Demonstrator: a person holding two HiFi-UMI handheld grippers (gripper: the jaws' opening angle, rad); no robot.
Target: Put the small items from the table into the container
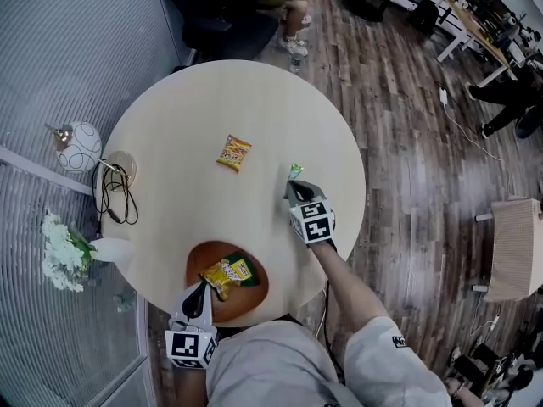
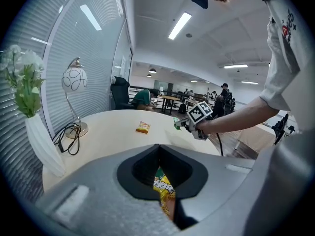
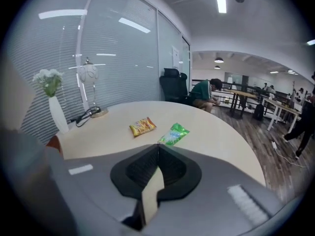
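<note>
Pinched only by its end in the closed right claw (image 1: 291,187) near the surface's (image 1: 170,151) right edge, the green packet (image 1: 295,170) could slip free on the way to the container (image 1: 255,296), whose rim at the near edge the left claw (image 1: 202,289) grips shut.

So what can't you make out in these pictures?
Print on the orange packet: too small in every view.
Whether the left gripper pinches the bowl: head view, its body covers the rim.
How much green packet the right gripper holds: right gripper view, shut jaws cover the corner.
The packets in the bowl: left gripper view shows only a sliver.
</note>
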